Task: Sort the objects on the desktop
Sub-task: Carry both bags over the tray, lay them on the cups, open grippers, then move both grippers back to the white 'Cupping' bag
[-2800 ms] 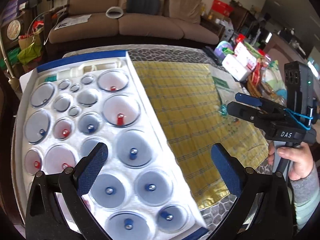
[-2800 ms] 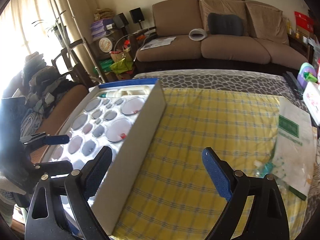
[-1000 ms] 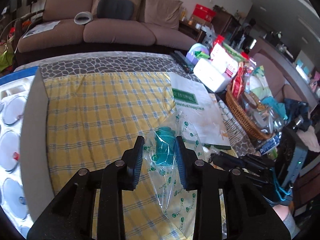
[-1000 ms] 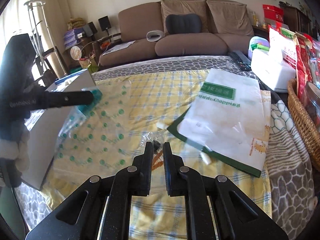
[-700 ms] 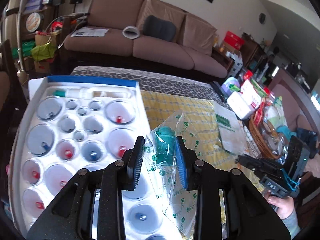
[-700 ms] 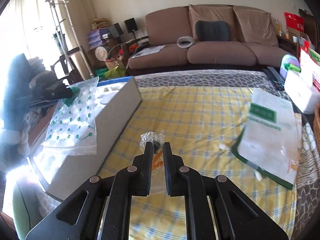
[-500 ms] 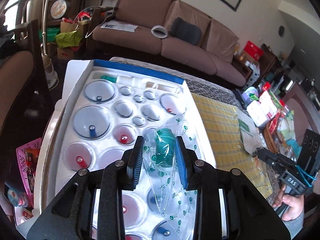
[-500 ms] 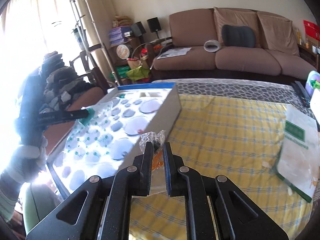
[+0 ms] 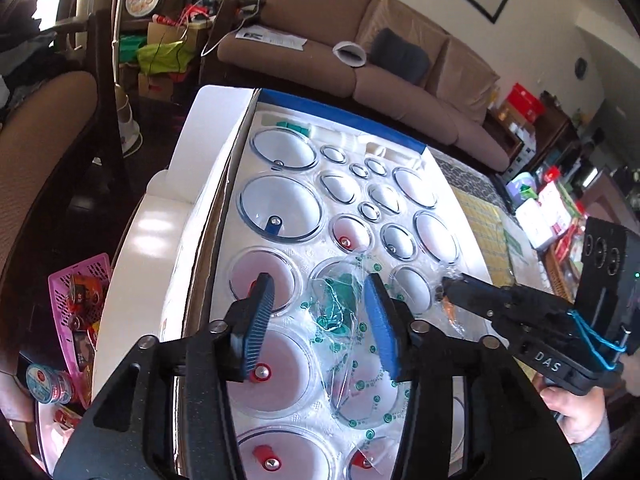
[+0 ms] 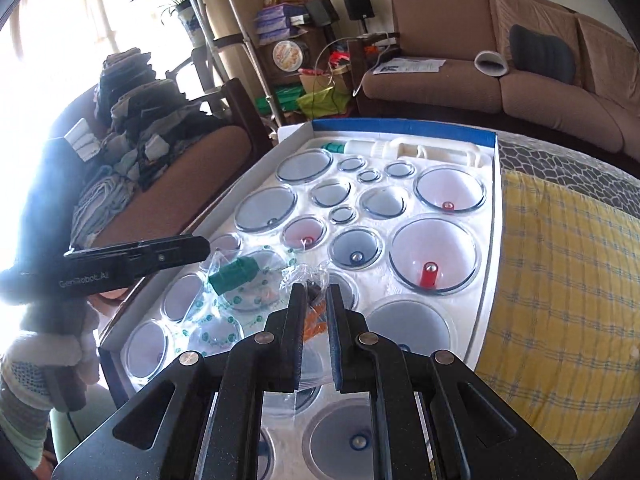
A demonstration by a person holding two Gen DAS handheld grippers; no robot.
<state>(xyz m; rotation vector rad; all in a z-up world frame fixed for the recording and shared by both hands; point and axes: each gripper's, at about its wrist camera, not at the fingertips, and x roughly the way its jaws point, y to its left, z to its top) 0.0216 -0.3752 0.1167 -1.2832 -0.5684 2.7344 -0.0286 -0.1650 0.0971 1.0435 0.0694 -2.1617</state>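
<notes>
Left wrist view: my left gripper (image 9: pixel 320 320) is opening, green-dotted bag (image 9: pixel 352 344) lying loose between (over the cup tray (image 9: pixel 224 168)); right gripper (image 10: pixel 316 320) pinches its small packet (image 10: pixel 310 280) just beside.

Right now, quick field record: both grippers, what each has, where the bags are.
left gripper: jaws opening, pads clear of the bag
green-dotted bag: holds a green part, lying on the cups in the cupping-set box
right gripper: shut on small clear bag, orange bits inside
position: both over the box
</notes>
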